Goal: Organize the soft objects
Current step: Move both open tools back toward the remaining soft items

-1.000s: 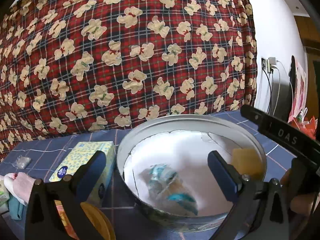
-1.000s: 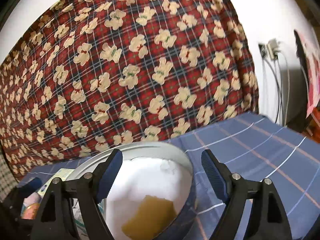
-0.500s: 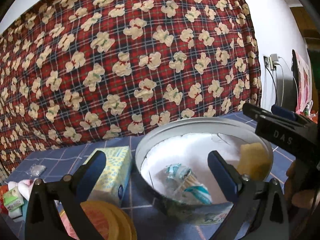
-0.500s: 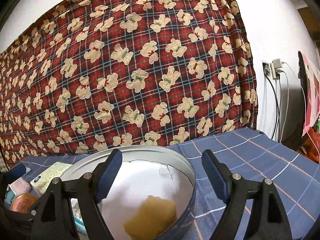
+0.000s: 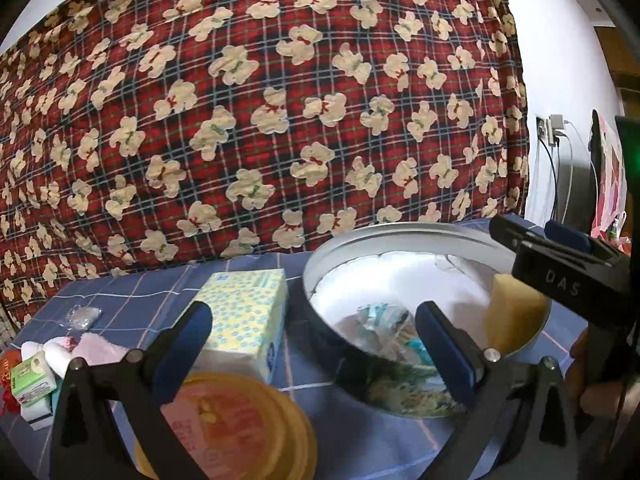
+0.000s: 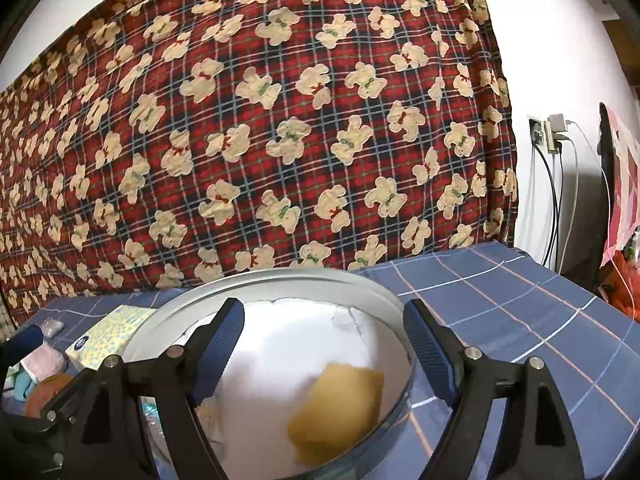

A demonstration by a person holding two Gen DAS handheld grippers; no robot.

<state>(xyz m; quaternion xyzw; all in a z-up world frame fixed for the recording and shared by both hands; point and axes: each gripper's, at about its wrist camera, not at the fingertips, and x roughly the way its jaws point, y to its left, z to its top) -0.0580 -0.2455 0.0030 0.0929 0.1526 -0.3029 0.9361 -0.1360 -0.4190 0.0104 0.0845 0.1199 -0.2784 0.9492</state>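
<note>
Both claws, left claw (image 5: 312,340) and right claw (image 6: 324,340), are held apart and empty; the tissue pack (image 5: 244,312), left of centre, should be clamped gently, then lowered into the round tin (image 5: 400,236).

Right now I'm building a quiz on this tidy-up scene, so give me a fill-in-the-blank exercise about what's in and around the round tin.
1. The yellow sponge lies inside the round ____.
2. The tissue box stands ____ the tin, on the blue checked tablecloth.
3. The right gripper has its jaws ____, with nothing between them.
4. The hanging cloth behind the table is printed with ____.

Missing words: tin; outside; open; bears
</note>
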